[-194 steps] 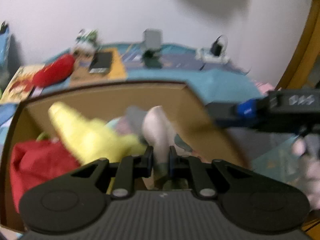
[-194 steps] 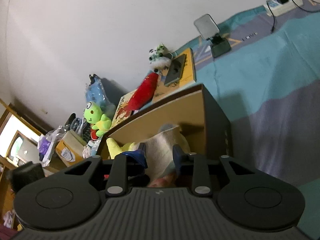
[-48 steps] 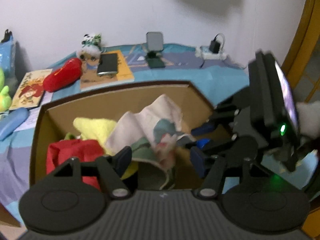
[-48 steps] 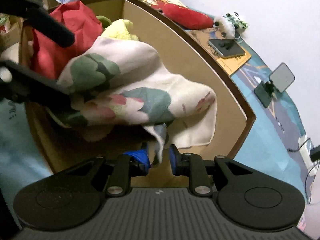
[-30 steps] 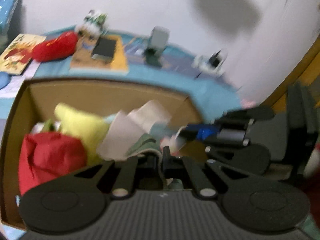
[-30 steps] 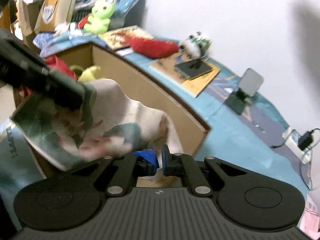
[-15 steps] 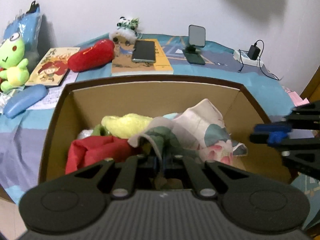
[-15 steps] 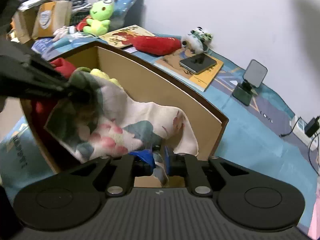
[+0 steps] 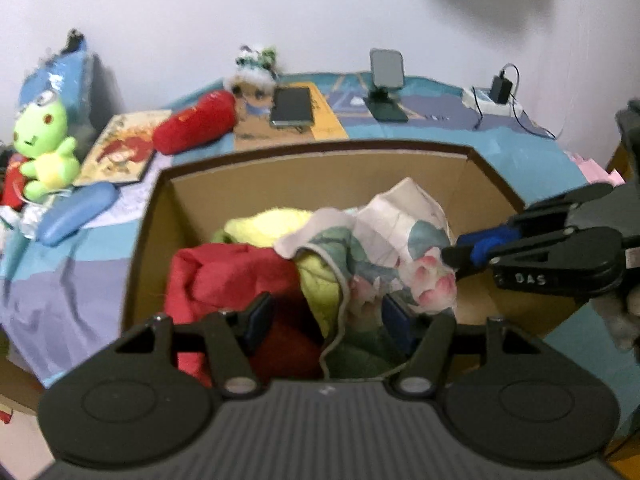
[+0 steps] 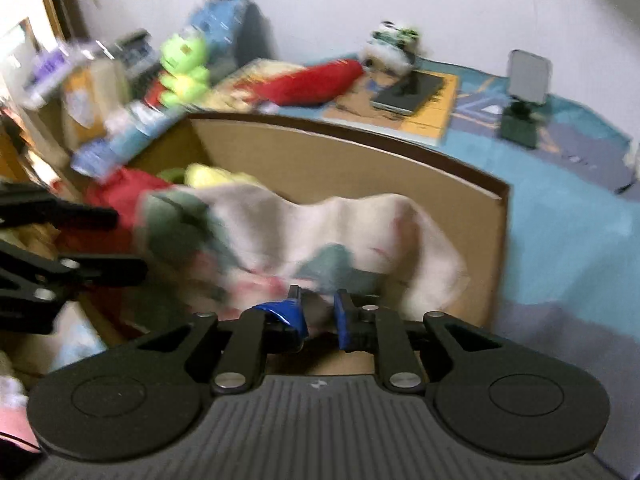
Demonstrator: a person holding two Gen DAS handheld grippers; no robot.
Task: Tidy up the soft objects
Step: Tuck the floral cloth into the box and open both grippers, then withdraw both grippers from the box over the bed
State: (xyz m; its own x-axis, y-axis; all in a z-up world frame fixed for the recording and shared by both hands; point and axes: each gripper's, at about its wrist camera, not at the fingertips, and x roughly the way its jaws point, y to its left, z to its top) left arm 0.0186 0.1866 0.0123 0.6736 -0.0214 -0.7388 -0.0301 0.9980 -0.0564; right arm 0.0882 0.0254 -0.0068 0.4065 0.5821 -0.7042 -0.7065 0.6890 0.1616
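Note:
A cardboard box (image 9: 312,162) stands on the bed and holds a red cloth (image 9: 232,276), a yellow soft item (image 9: 272,226) and a flowered cloth (image 9: 396,236) lying on top. My left gripper (image 9: 326,318) is open just above the flowered cloth's near edge, holding nothing. My right gripper (image 10: 319,312) is slightly open at the box's right side, its jaws apart over the flowered cloth (image 10: 320,232); it also shows in the left wrist view (image 9: 452,254). The box (image 10: 360,152) shows in the right wrist view too.
On the bedspread behind the box lie a red plush (image 9: 194,122), a green frog plush (image 9: 40,136), a picture book (image 9: 118,152), a phone on an orange book (image 9: 292,106), a phone stand (image 9: 386,80) and a power strip (image 9: 492,100). Clutter stands at the left (image 10: 92,80).
My left gripper has opened and let go of the flowered cloth, which now rests in the box. My right gripper's jaws have parted and it has drawn back slightly.

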